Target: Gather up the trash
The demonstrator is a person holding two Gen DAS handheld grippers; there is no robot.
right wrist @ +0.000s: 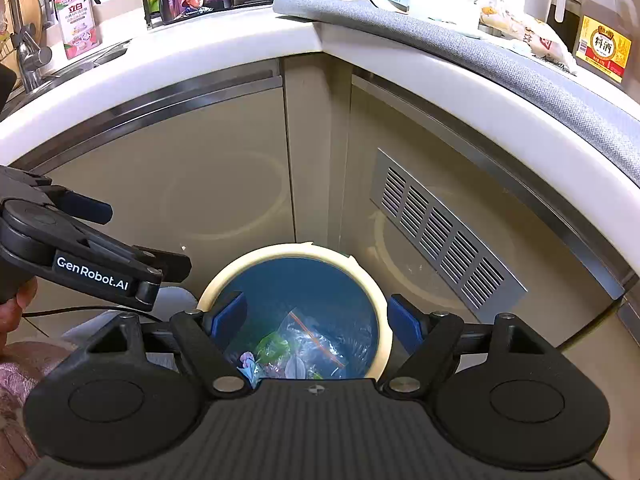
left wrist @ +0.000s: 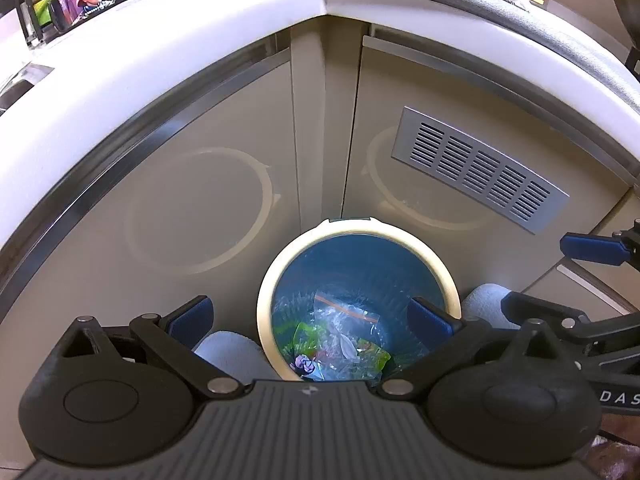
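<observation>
Where two beige cabinet doors meet in a corner, one round bin stands on the floor: cream rim, blue liner. Inside lies crumpled trash: a clear zip bag, green wrapper. Left gripper and right gripper hover above, jaws spread, empty.

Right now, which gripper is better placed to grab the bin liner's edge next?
Probably right. The right gripper hangs open centred over the bin; the left gripper, also open, sits off toward one side.

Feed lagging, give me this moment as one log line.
left tool: open, empty | right tool: open, empty | both over bin | wrappers inside
</observation>
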